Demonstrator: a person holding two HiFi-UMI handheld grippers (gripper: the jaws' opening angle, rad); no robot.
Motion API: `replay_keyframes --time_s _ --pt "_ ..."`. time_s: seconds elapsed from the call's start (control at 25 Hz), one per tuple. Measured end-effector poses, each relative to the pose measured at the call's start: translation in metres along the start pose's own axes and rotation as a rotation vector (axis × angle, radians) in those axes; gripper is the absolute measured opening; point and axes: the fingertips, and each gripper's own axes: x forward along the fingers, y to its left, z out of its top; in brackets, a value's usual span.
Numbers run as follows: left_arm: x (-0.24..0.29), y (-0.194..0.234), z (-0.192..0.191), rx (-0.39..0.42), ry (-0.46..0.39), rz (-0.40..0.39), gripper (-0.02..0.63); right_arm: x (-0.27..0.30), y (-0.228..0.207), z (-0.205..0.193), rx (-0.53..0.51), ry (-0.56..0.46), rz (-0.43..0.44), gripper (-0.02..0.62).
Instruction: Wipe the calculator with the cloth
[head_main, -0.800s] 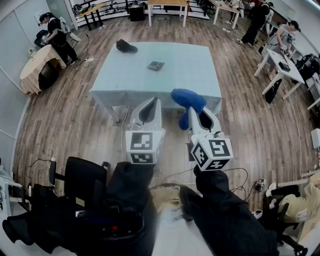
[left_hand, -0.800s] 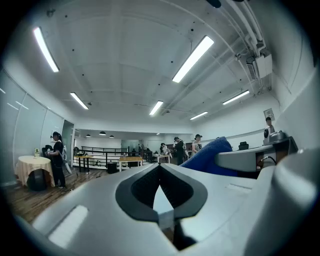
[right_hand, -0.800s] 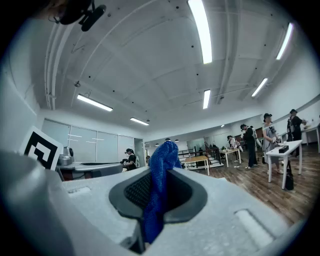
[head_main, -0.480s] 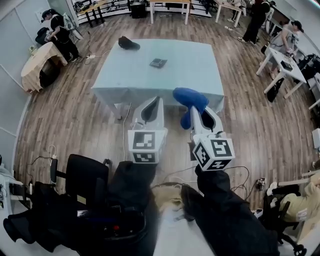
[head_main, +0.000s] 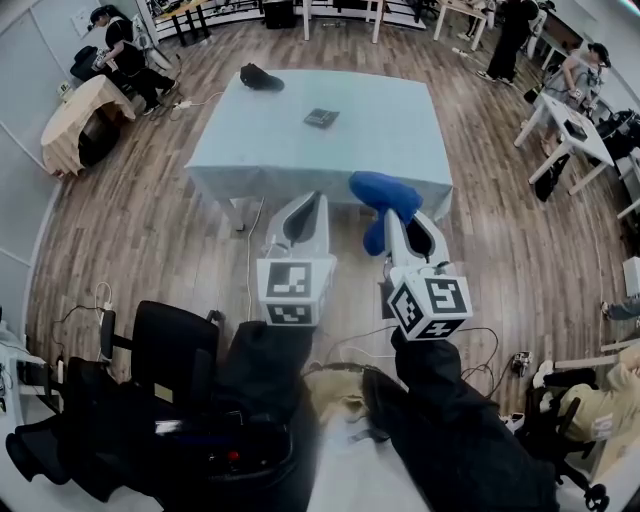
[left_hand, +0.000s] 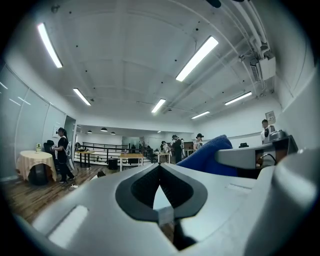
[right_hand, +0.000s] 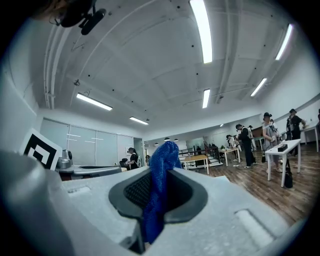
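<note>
Cloth (head_main: 380, 198) clamped in right tool (head_main: 399, 224), bunched past the tips. Left tool (head_main: 304, 206) closed on nothing. Calculator (head_main: 321, 118) far off on surface (head_main: 300, 160), well apart from both. Risks: narrow pinch slipping mid-wipe; unbraced calculator skidding under the push.

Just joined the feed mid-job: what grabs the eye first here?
The bright blue cloth, clamped in the right hand-held gripper at the head view's middle. Beside it the left hand-held gripper is shut on nothing; the small dark calculator lies on the pale table beyond both.
</note>
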Motion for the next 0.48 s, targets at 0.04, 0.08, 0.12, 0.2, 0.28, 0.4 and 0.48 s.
replay_keyframes --time_s 0.04,0.08,0.12,0.2,0.28,0.4,0.48 --pt "-0.001 0.001 -0.001 -0.002 0.001 -0.001 -0.003 0.0 0.001 -0.001 0.002 0.001 -0.001 0.049" --pt "-0.002 0.003 -0.002 -0.005 0.003 -0.001 -0.002 0.001 0.003 -0.002 0.003 0.002 -0.003 0.049" --pt "-0.003 0.005 -0.003 -0.008 0.004 -0.001 -0.002 0.001 0.005 -0.002 0.004 0.003 -0.005 0.049" --pt "-0.006 0.008 -0.004 -0.012 0.007 -0.002 -0.002 0.001 0.008 -0.004 0.005 0.005 -0.009 0.049" --pt "-0.008 0.012 -0.007 -0.016 0.012 -0.004 -0.002 0.002 0.011 -0.006 0.007 0.009 -0.014 0.049" --pt "-0.009 0.017 -0.011 -0.022 0.021 -0.007 -0.002 0.004 0.014 -0.009 0.013 0.015 -0.018 0.049" --pt "-0.009 0.021 -0.014 -0.024 0.026 -0.01 -0.002 0.007 0.017 -0.011 0.016 0.015 -0.022 0.049"
